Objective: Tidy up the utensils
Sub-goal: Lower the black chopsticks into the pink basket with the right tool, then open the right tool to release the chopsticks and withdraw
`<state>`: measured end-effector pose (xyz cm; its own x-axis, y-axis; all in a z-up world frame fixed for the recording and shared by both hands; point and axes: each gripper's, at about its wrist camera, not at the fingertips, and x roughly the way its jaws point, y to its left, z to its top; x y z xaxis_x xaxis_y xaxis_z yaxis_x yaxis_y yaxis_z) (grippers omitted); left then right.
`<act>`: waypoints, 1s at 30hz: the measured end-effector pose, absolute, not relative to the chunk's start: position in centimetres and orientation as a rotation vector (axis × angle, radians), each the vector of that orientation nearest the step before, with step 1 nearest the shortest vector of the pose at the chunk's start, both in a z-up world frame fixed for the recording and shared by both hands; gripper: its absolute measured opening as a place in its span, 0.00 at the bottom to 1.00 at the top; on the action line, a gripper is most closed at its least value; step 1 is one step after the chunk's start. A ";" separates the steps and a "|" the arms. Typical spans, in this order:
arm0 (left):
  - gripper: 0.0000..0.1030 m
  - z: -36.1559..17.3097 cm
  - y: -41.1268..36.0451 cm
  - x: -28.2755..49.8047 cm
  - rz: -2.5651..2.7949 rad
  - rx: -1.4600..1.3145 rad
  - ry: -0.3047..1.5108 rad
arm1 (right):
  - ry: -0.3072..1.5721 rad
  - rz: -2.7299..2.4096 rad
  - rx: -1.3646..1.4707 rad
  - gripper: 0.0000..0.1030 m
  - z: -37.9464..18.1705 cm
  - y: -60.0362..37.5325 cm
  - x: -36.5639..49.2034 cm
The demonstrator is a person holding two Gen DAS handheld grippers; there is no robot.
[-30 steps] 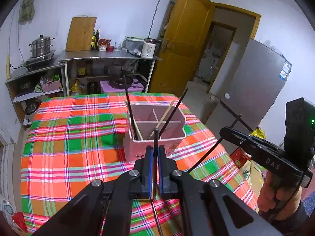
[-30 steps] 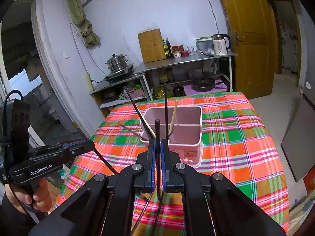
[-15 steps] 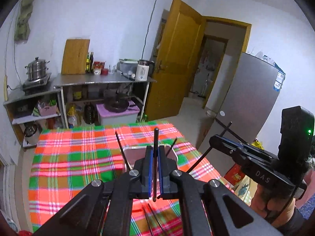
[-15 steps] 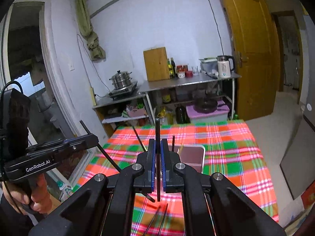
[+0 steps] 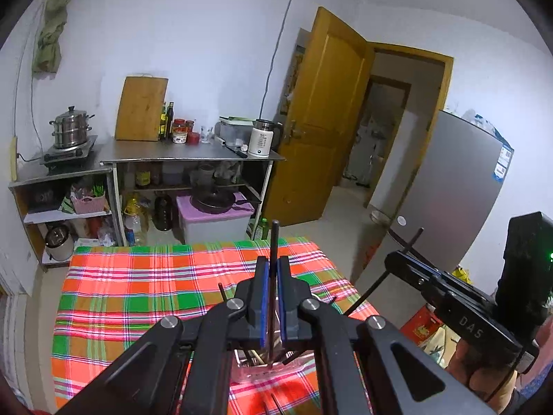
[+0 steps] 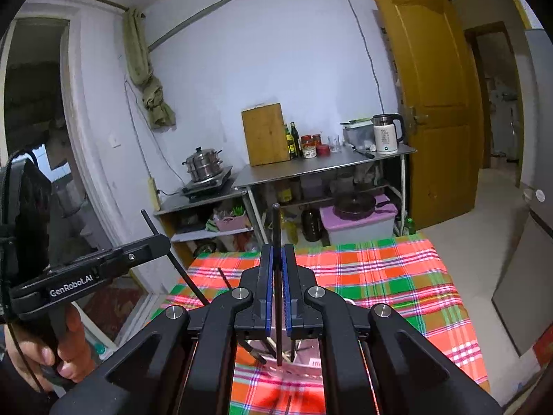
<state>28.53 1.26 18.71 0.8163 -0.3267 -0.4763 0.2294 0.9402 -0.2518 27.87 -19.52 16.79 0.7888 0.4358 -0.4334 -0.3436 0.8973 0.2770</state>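
A: Left wrist view. Left tool [image 5: 272, 297] pinched nearly closed on a black chopstick [image 5: 274, 242], which stands upright with its tip above the blue pads. Pink utensil holder [image 5: 269, 368] sits directly below the tool on the plaid-covered counter [image 5: 138, 297], mostly hidden by the linkage; stick ends show inside it.

B: And the other tool from here?

A: Right tool [image 5: 402, 257], at the right edge, clamps a second black chopstick [image 5: 380, 282] that runs diagonally.

B: Right wrist view?

A: Right tool [image 6: 276, 290] closed tight on its chopstick [image 6: 275, 228], upright. Holder [image 6: 304, 358] is beneath it. Left tool [image 6: 155, 240], at far left, grips its chopstick [image 6: 183, 269], slanted.
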 end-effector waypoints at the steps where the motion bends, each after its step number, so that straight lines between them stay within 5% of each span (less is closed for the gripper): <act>1: 0.04 18.5 1.4 28.9 -0.296 -0.188 0.539 | 0.510 0.418 0.190 0.04 16.6 -19.5 28.1; 24: 0.05 7.8 1.9 32.8 -0.282 -0.196 0.724 | 0.715 0.412 0.159 0.05 7.4 -18.0 31.1; 30: 0.34 9.4 2.6 31.2 -0.286 -0.205 0.646 | 0.662 0.416 0.159 0.25 9.0 -18.6 30.1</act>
